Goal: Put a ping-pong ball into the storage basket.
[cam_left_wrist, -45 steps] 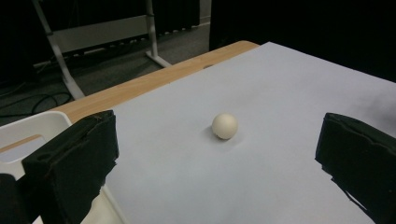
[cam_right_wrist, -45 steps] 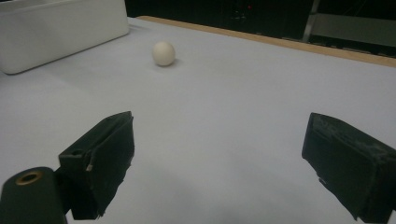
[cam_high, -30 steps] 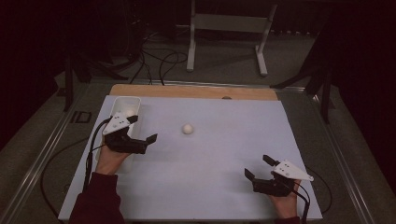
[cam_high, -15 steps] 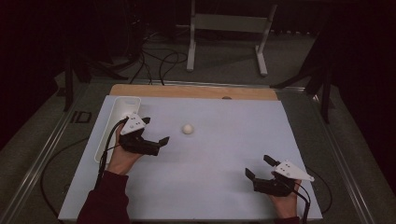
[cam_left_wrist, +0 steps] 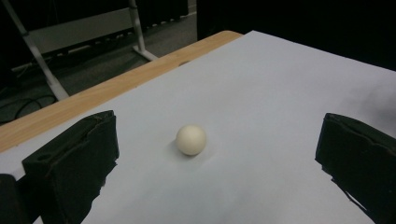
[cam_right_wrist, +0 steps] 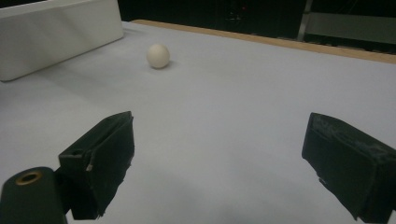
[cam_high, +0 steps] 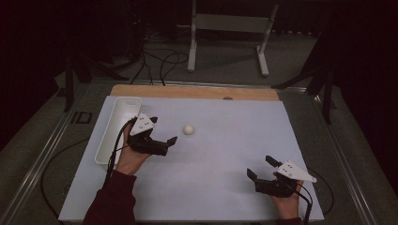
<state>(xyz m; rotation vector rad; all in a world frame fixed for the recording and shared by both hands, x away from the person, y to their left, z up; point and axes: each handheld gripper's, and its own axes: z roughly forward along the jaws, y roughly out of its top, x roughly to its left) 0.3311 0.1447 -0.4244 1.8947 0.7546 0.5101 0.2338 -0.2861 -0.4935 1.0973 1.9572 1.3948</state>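
A small cream ball (cam_high: 188, 130) rests on the white sheet (cam_high: 225, 140) left of centre. My left gripper (cam_high: 163, 131) is open just left of the ball, its jaws pointing at it without touching. In the left gripper view the ball (cam_left_wrist: 190, 139) lies a short way ahead, between the wide-apart jaws of that gripper (cam_left_wrist: 218, 151). My right gripper (cam_high: 260, 167) is open and empty near the front right of the sheet. From the right gripper view the ball (cam_right_wrist: 158, 55) is far off at upper left, beyond the spread jaws of the right gripper (cam_right_wrist: 219, 140).
A long white tray (cam_high: 119, 126) lies along the sheet's left edge, just behind my left hand, and its wall (cam_right_wrist: 56, 32) appears in the right gripper view. A wooden strip (cam_high: 197, 92) borders the far edge. Cables and a metal stand (cam_high: 225, 28) lie beyond the table.
My left gripper has moved to the right, from beside the tray to close by the ball, still open. The right gripper and the ball have stayed in place.
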